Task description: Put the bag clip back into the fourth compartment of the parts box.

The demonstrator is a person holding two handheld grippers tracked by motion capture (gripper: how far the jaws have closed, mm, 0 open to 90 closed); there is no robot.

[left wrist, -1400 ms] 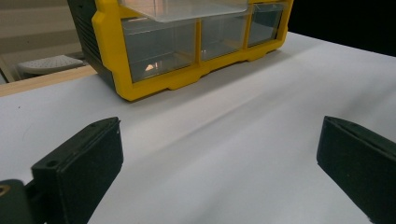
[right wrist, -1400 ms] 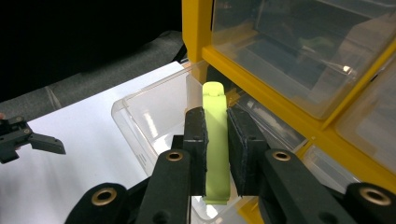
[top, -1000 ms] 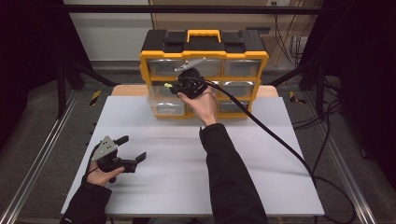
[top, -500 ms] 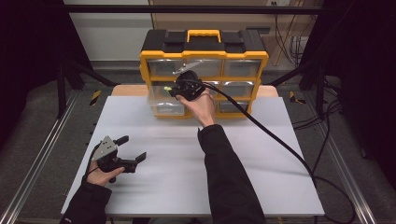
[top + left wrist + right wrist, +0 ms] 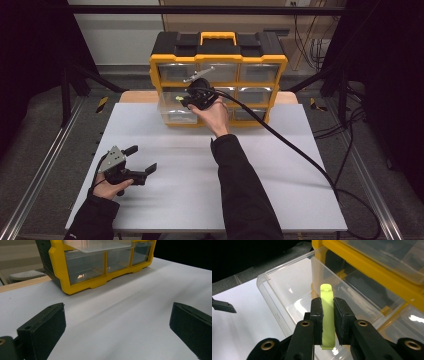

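A yellow-and-black drawer organizer stands at the table's far edge. One clear drawer in its left column is pulled out. My right gripper hovers over that open drawer and is shut on a flat lime-green strip, which stands upright between the pads and sticks out past them. My left gripper rests low on the white table at the near left, jaws wide apart with nothing between them. In the left gripper view it faces the organizer's bottom row.
The right gripper's thick black cable trails across the table's right half and off its right edge. Other clear drawers of the organizer sit pushed in. Metal rails run along both sides of the table.
The right gripper with the green strip has edged slightly left and down, nearer the open drawer. The left gripper has stayed where it was.
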